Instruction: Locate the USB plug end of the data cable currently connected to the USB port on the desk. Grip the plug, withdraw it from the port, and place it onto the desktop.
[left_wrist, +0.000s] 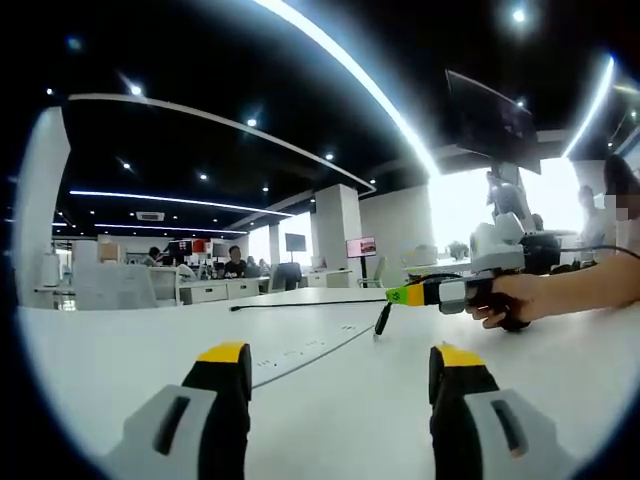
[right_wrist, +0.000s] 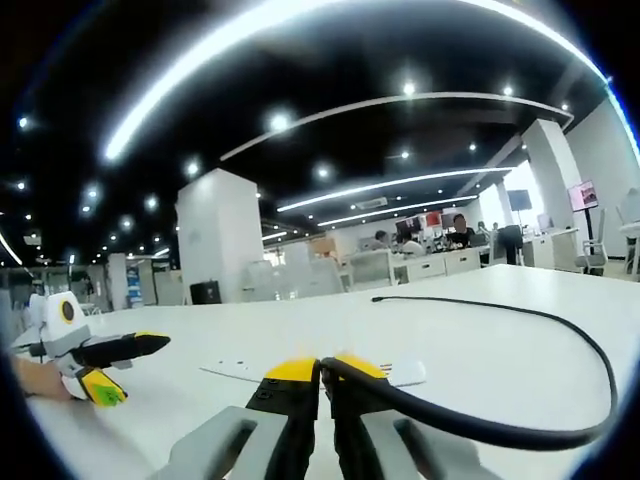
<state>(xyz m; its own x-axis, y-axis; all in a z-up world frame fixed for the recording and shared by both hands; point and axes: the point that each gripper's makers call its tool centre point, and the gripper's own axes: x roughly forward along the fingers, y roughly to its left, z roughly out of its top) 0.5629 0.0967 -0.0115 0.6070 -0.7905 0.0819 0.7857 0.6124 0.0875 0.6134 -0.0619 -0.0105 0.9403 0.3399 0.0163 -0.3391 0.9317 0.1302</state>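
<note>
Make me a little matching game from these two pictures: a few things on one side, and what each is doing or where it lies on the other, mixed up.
Things:
1. right gripper
2. left gripper
3. black cable
4. port panel

States:
A. jaws apart, nothing between them
B. set flat into the white desk
C. jaws closed on the cable's end
D. loops over the desktop to the far side

Pairs: 1-C, 2-A, 3-D, 4-B
</note>
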